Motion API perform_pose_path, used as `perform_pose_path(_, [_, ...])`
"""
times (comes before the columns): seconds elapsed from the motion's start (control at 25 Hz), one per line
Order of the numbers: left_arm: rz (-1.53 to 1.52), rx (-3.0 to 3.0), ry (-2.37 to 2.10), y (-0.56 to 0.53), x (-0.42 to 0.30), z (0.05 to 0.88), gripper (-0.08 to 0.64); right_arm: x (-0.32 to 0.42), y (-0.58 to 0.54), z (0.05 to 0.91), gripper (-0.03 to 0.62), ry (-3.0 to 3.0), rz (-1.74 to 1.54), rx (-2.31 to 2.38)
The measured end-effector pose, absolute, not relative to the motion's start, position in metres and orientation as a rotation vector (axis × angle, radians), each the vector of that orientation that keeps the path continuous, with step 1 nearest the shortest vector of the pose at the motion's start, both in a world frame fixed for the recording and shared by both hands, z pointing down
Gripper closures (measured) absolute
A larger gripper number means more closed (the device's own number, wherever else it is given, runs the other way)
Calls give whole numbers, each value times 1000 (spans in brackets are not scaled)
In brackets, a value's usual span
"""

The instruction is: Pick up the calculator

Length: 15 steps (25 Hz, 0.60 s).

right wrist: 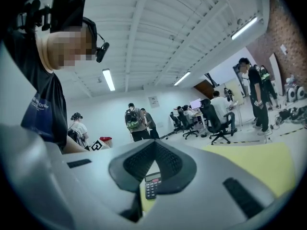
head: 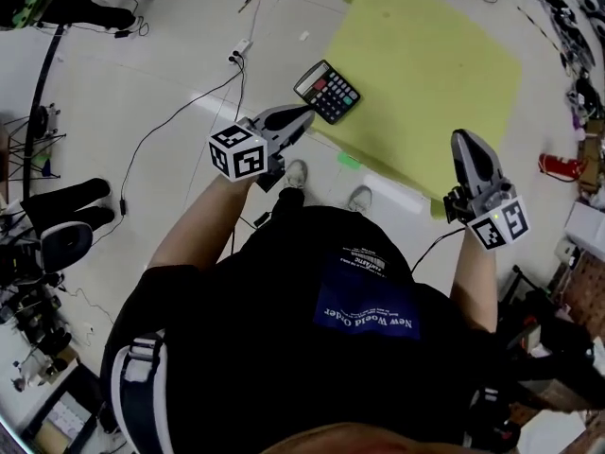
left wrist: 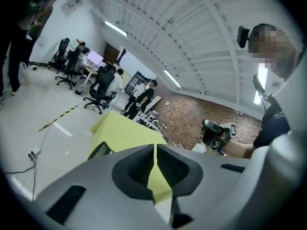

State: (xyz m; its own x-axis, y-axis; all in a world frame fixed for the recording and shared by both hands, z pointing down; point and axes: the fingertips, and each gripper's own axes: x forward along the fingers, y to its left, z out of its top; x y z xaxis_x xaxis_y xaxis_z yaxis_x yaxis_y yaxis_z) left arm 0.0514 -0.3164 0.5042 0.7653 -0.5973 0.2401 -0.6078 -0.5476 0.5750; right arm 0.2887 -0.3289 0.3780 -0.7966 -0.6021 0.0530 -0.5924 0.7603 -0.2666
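The black, flat, rectangular calculator with a grey display, a red key and rows of dark buttons lies face up at the left edge of the yellow-green rectangular mat, one corner out over the floor. Through the right gripper view we see the calculator small and far off on that mat, framed in the gap below the closed fingertips.

The mat is thin, matt and smooth, and lies flat on a pale, glossy floor. Left of the mat a white power strip lies with a thin black cable trailing away. Right of the mat there is a small red object. At the mat's near side stand the person's grey shoes.

The left gripper, grey moulded plastic with black ribbed pads, is held over the mat's left edge, its jaws pressed together on nothing. The right gripper hangs over the mat's near right corner, jaws likewise pressed together and empty.

Beyond the mat, black wheeled office chairs and standing people fill the room, a red brick wall rises behind it, and a white ribbed ceiling with strip lights spans above
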Motion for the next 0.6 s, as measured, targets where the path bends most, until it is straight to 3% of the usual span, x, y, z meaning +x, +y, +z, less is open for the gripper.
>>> perform_pose_path(0.2, [73, 2135, -1104, -382, -51, 568, 551, 221, -392, 422, 605, 2932, -525, -949])
perform_pose_path(0.28, [94, 2090, -1157, -405, -86, 602, 484, 193, -412, 449, 604, 2934, -538, -931])
perform_pose_path(0.44, [124, 2031, -1184, -411, -90, 646, 411, 185, -411, 475, 604, 2922, -604, -910])
perform_pose_path(0.6, [58, 2011, -1113, -419, -85, 666, 408, 161, -408, 490, 604, 2941, -638, -882])
